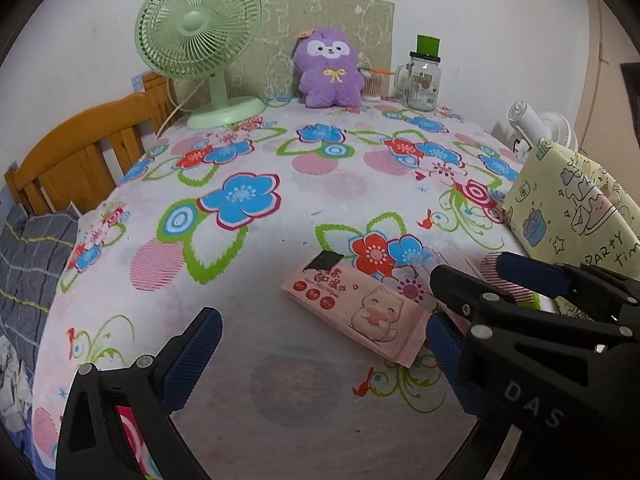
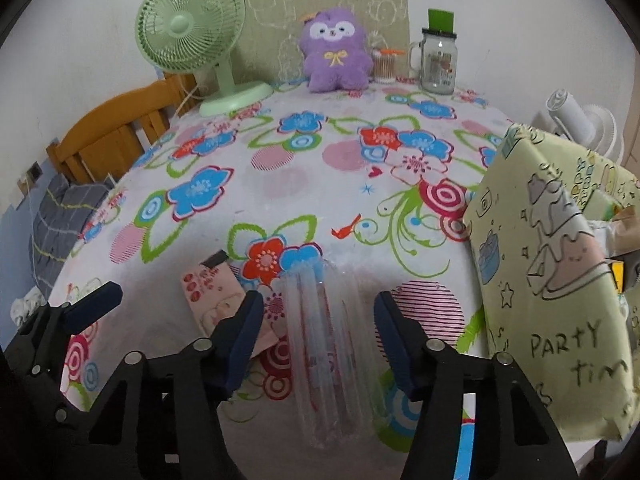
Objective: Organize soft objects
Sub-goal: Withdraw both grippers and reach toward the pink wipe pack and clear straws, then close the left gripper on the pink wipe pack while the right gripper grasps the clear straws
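Note:
A clear plastic pack of straws (image 2: 324,340) lies on the flowered tablecloth (image 2: 280,184) between the fingers of my right gripper (image 2: 318,338). The jaws straddle it and a gap shows beside the left pad, so it is open. A pink wet-wipes pack (image 1: 360,312) lies just left of it, ahead of my left gripper (image 1: 320,340), which stands wide open and empty above the cloth. The right gripper (image 1: 488,280) reaches in beside the left one. A purple plush toy (image 1: 326,68) sits upright at the back. A pale green fabric bin (image 2: 552,280) marked "PARTY time" stands at the right.
At the back stand a green desk fan (image 1: 200,40), a glass jar (image 1: 424,80) with a green top, and a cotton-swab tub (image 1: 372,86). A wooden chair (image 1: 80,156) and a grey checked cloth (image 1: 32,260) are off the left edge. A white fan (image 2: 576,120) is behind the bin.

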{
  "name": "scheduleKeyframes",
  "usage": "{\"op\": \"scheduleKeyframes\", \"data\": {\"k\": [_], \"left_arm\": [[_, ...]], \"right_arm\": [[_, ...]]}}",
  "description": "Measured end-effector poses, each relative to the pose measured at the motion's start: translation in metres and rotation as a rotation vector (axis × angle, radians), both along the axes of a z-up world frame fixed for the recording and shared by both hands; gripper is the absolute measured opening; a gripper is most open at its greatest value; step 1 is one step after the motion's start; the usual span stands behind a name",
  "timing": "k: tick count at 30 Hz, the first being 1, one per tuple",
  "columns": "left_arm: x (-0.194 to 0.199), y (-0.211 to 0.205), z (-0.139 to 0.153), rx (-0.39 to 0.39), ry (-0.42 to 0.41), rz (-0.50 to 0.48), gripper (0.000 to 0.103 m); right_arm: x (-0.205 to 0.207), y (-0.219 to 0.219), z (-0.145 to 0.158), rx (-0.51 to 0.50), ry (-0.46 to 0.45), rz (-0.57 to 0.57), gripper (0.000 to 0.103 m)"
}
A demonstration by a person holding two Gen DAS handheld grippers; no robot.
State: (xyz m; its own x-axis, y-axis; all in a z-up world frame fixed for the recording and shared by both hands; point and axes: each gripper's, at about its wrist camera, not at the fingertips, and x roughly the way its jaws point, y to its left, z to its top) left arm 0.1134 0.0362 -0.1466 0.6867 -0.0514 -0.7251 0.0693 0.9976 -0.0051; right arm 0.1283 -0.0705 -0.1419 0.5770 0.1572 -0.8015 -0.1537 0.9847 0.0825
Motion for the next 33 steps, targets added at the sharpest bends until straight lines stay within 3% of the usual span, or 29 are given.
{"op": "scheduleKeyframes", "data": {"k": [6,13,27,33], "left_arm": [[0.004,-0.008,-0.009,0.031,0.026,-0.010,0.103],[0.009,-0.015,-0.008,0.016,0.024,-0.016,0.103],[0.034,-0.029,-0.010,-0.004,0.034,0.013,0.102],[0.039,-0.031,-0.013,-0.009,0.050,0.015,0.090]], "right_arm": [[0.007,0.002,-0.012,-0.015,0.058,0.035,0.045],[0.008,0.000,-0.009,-0.003,0.045,0.064,0.025],[0.024,-0.011,-0.001,-0.003,-0.001,0.044,0.022],[0.030,-0.014,-0.004,-0.001,0.007,0.029,0.022]]}}
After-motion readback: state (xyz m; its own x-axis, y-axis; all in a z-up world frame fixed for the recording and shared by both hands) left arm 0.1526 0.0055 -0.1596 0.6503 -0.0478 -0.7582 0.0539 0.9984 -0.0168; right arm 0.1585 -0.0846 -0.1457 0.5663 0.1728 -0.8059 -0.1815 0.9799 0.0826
